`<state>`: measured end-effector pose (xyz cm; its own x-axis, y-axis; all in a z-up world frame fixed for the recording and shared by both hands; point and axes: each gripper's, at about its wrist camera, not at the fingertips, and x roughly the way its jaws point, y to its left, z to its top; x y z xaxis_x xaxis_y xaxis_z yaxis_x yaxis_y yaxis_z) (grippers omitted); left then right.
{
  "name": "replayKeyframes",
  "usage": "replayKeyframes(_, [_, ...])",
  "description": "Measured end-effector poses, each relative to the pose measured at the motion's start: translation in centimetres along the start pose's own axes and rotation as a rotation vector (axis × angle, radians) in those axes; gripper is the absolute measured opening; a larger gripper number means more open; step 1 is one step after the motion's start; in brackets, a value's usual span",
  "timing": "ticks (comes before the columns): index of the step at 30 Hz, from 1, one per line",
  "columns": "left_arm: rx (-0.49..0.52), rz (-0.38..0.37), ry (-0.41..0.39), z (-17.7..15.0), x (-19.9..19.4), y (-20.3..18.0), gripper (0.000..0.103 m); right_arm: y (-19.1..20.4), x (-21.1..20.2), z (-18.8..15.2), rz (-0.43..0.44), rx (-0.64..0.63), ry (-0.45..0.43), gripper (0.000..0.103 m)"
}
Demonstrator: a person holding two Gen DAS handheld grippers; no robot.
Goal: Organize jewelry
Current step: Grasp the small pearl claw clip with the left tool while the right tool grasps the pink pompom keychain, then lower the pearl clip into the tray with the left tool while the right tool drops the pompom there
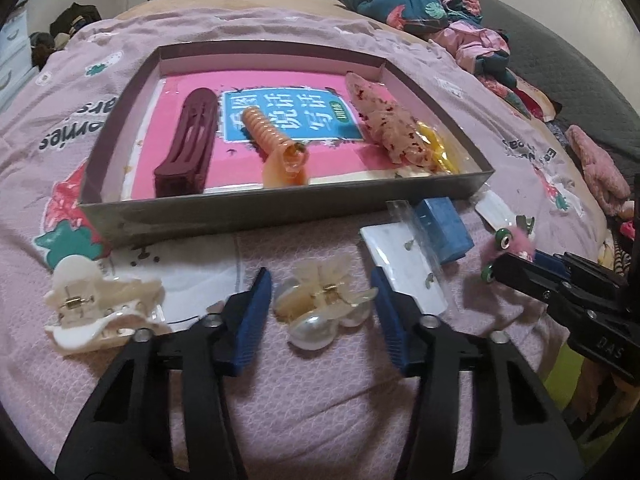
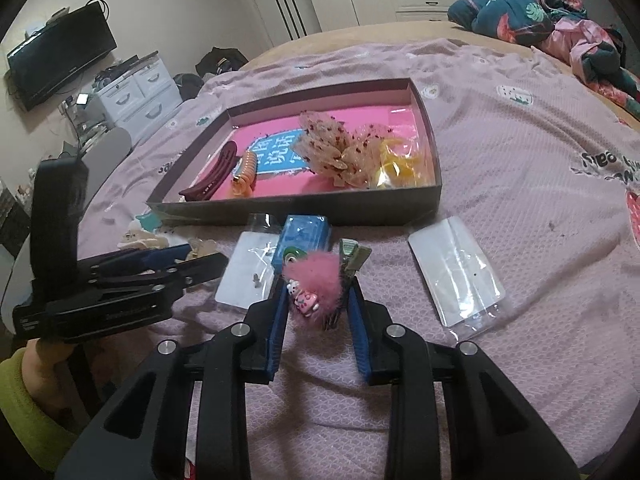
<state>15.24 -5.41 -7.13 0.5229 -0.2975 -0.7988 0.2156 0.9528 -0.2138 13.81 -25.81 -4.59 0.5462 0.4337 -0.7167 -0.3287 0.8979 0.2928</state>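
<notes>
Left fingers: my left gripper (image 1: pixel 322 312) is spread wide, its jaws either side of the pearl flower clip (image 1: pixel 324 306) but clear of it, so I hold nothing yet.
Right fingers: my right gripper (image 2: pixel 318 308) brackets the pink fluffy clip (image 2: pixel 318 276); the jaws look close against the fur, though I cannot tell if they actually pinch it.
Box: the shallow box (image 1: pixel 280 210) lies just beyond both clips, on the pink bedspread (image 1: pixel 320 420).
Already in: I count 4 pieces inside, namely a maroon clip (image 1: pixel 188 140), an orange spiral clip (image 1: pixel 276 142), a speckled bow (image 1: pixel 390 120) and something yellow (image 1: pixel 434 148) beside it.
Left to do: at least 3 clips remain outside, counting the cream claw clip (image 1: pixel 96 310); 2 packets (image 2: pixel 460 276) and a blue block (image 1: pixel 442 228) also sit near the box.
Progress: I judge this roughly half done.
</notes>
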Motion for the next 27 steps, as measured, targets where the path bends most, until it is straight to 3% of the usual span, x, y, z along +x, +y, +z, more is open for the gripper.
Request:
replayKeyframes(8, [-0.012,-0.02,-0.012,-0.2,-1.1,0.3,0.04,1.1,-1.3,0.4,0.011,-0.026,-0.018,0.028])
replayKeyframes(27, [-0.064,-0.007,-0.18,-0.3,-9.1,2.4,0.041,5.3,-3.2,2.0,0.052,-0.128,-0.059,0.028])
